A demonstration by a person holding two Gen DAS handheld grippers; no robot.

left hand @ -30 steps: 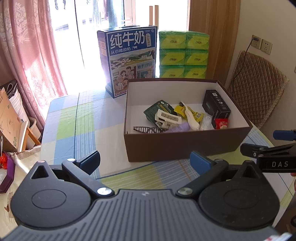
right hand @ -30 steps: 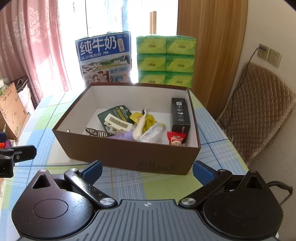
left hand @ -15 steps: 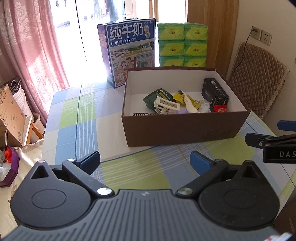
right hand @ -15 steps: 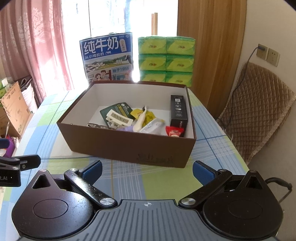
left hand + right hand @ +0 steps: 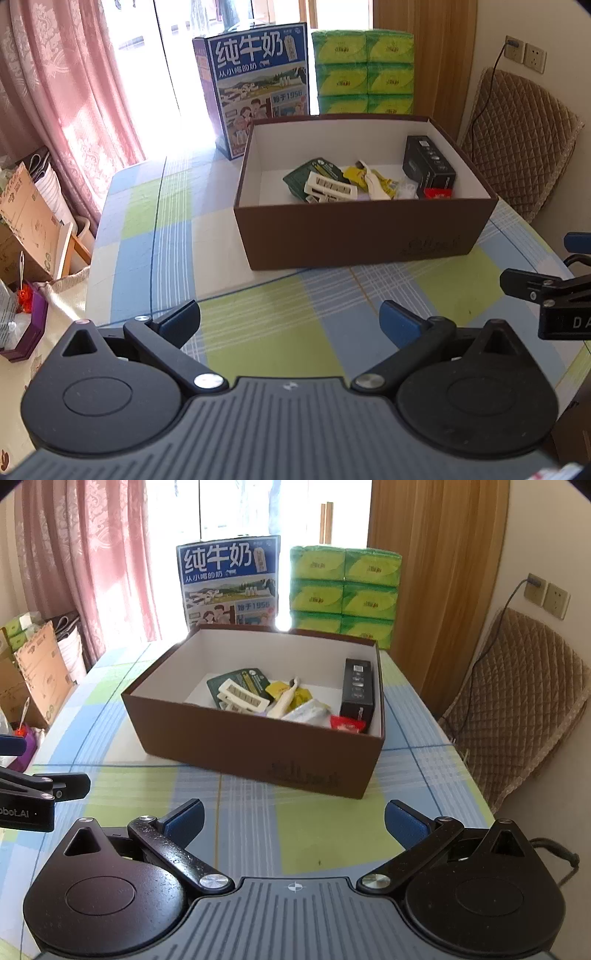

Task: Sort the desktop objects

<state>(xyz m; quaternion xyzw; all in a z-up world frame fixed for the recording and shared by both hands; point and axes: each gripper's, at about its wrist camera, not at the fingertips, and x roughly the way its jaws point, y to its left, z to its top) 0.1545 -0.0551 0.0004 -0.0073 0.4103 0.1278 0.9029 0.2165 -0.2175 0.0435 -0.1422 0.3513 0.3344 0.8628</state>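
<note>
Checked tablecloth (image 5: 258, 332) covers the desk before a sunlit window. Left gripper (image 5: 290, 319) hangs wide open and empty, short of the brown box (image 5: 362, 232); right gripper (image 5: 293, 821) likewise, jaws spread, holding nothing. Inside the box lie a green packet (image 5: 240, 681), white clip (image 5: 243, 699), yellow sachet (image 5: 284, 690) and black carton (image 5: 357, 688). No loose items show on the cloth, so sorting appears essentially finished.

milk carton (image 5: 229, 585): "纯牛奶", "从小喝的奶", "始于1956". Left tongs' (image 5: 22, 812) body: "obot.AI". Right tongs' (image 5: 565, 323) body: "DA", cut off.
</note>
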